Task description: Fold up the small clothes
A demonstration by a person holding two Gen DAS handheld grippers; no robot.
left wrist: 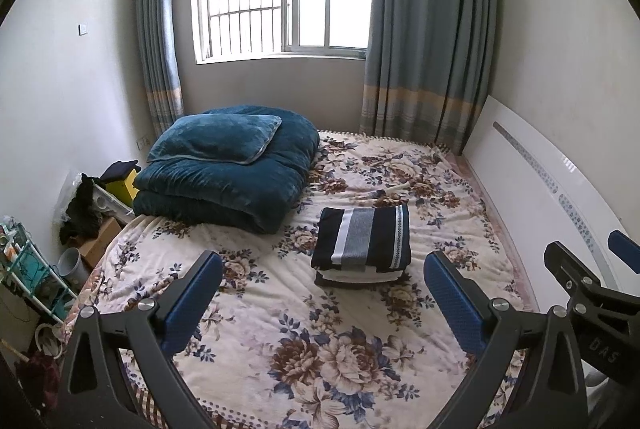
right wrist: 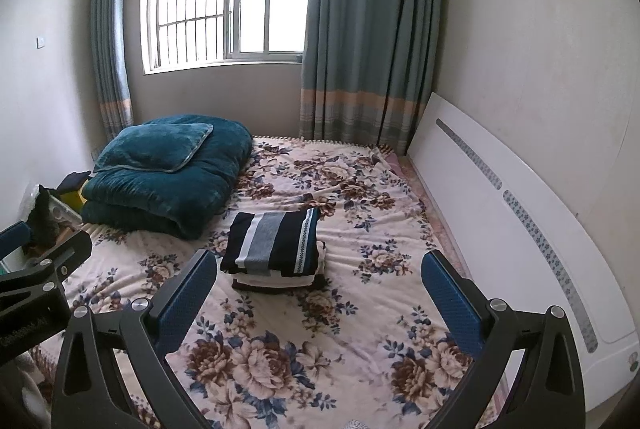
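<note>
I hold both tools above the near part of the bed. The left gripper is spread wide and holds nothing; the right gripper is also spread and empty. The folded clothes lie in a neat pile in the middle of the bed, well apart from both grippers, a striped dark piece on top. I see no loose garment anywhere, so I judge the folding is finished, or nearly.
</note>
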